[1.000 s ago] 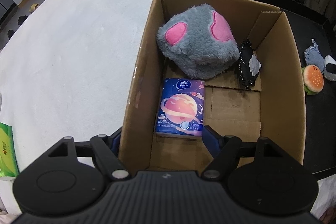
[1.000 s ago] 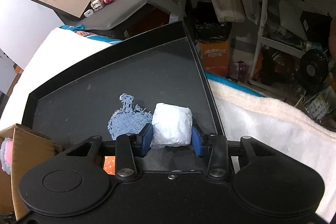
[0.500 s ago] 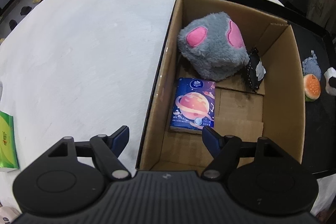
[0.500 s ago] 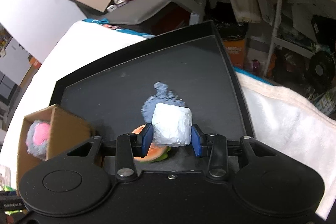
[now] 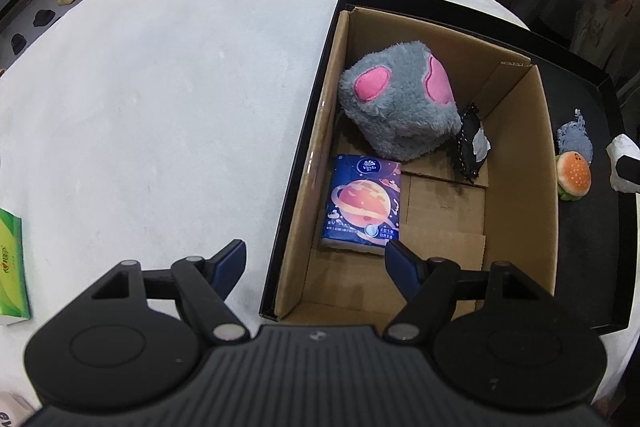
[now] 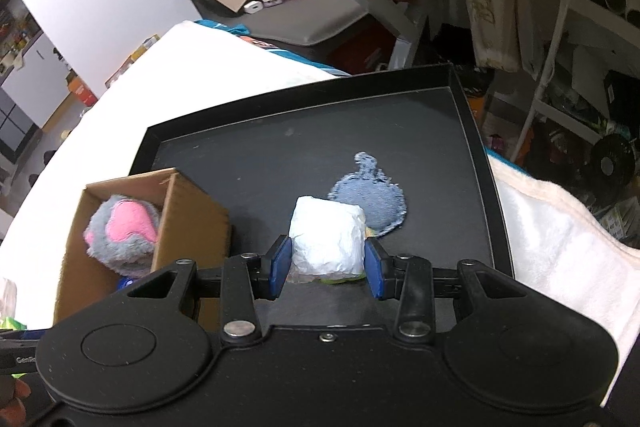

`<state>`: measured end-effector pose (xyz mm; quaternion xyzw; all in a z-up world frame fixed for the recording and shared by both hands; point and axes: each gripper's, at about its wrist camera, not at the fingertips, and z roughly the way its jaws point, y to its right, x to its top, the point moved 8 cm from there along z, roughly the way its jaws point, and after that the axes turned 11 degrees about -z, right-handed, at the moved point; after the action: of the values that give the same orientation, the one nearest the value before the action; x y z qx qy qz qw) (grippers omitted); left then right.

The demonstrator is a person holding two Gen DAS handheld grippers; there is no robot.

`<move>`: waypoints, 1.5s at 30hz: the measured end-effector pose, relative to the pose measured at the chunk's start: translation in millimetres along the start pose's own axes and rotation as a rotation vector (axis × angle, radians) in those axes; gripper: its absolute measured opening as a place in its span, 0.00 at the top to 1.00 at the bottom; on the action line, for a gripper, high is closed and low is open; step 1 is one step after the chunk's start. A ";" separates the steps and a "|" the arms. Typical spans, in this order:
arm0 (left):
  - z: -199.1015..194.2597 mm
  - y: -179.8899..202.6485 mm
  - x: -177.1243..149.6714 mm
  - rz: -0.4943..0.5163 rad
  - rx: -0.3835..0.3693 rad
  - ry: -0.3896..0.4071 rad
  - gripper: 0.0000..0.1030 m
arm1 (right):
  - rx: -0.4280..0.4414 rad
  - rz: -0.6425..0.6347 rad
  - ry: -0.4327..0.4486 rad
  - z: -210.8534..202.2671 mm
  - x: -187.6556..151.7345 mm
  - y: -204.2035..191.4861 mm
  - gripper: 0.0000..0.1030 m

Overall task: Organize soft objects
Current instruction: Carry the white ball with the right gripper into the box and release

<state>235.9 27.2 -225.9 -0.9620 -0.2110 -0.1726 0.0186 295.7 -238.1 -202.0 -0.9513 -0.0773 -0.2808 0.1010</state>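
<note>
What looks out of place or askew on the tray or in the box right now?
Little stands out. The grey plush cube sits tilted in the cardboard box, and the burger toy and denim patch lie loose on the black tray.

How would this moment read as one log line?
left gripper: open, empty | right gripper: shut on white bundle, above black tray | next: cardboard box

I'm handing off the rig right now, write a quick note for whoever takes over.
Right gripper: shut on the white bundle, held above the black tray.
Left gripper: open, empty, over the box's near left corner.
In the box: grey plush, tissue pack, small black item.
Left on the tray: burger toy, denim patch.
Next, probably: bundle into the box.
</note>
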 end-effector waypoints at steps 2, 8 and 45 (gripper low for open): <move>-1.7 -1.7 0.1 -0.005 -0.006 0.002 0.27 | 0.004 -0.011 0.001 -4.0 1.6 -6.3 0.62; -5.8 -6.7 1.0 -0.016 -0.029 0.010 0.27 | 0.033 -0.051 0.010 -19.6 8.0 -35.6 0.62; 14.3 -29.8 -8.5 -0.050 -0.209 0.003 0.76 | 0.121 -0.201 -0.116 6.2 -1.9 -175.5 0.62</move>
<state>221.0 52.5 -243.3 -0.9528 -0.2159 -0.1953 -0.0858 261.6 -67.0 -182.0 -0.9455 -0.1947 -0.2291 0.1248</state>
